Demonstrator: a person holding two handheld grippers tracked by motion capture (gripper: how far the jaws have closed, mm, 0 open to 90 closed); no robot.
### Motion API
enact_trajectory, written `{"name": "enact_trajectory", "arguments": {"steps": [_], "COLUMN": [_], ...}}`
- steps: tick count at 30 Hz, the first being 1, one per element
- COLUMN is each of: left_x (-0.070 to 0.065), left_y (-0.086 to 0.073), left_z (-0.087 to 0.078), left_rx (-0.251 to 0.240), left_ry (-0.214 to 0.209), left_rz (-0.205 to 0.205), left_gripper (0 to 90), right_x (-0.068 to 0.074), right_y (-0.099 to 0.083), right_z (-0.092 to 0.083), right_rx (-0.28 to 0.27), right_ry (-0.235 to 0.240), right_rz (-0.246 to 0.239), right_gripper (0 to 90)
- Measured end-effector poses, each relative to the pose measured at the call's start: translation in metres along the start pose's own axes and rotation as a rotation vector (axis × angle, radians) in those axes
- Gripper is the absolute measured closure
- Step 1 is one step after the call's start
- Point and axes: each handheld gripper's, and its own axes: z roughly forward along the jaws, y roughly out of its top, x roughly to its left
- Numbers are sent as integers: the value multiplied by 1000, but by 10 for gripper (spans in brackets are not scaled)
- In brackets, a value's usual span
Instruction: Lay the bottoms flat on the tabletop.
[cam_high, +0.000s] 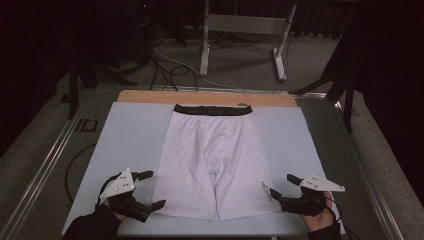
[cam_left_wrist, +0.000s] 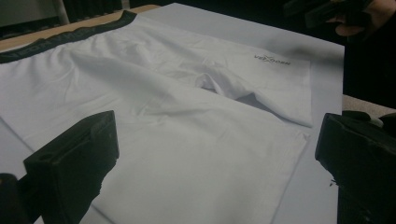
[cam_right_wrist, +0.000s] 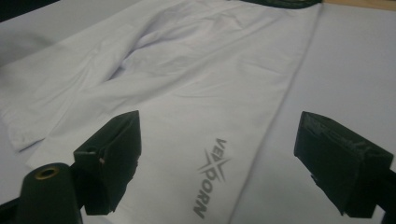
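White shorts (cam_high: 212, 160) lie flat, hems at the mat's (cam_high: 125, 135) near edge. We flank them, left gripper (cam_high: 150, 191) and right gripper (cam_high: 282, 186) gaping, empty, ready for hems.

The shorts (cam_left_wrist: 177, 116) are cut off at the left gripper view's left and bottom edges, their waistband lettering blurred.

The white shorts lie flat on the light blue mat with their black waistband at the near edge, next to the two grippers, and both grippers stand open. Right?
Not quite: the white shorts have the black waistband at the far edge, and the leg hems lie by the left gripper and right gripper, as the high view shows. The rest holds.
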Motion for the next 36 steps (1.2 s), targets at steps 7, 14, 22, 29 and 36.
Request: {"name": "enact_trajectory", "arguments": {"steps": [7, 14, 22, 29, 36], "left_x": [5, 8, 13, 16, 16], "left_y": [-3, -6, -9, -11, -11], "left_z": [-1, -2, -4, -8, -8], "left_rx": [-5, 3, 16, 17, 17], "left_ry": [9, 6, 5, 9, 11], "left_rz": [-18, -29, -44, -51, -55], "left_gripper": [4, 4, 4, 4, 4], "right_x": [3, -1, -7, -9, -10], "right_y": [-3, -4, -5, -8, -11], "right_z": [3, 18, 26, 35, 37], "right_rx": [-20, -28, -37, 23, 31], "right_ry": [73, 147, 162, 148, 135], "right_rz": [-19, -25, -32, -48, -46], "right_gripper": [136, 100, 99, 99, 99]}}
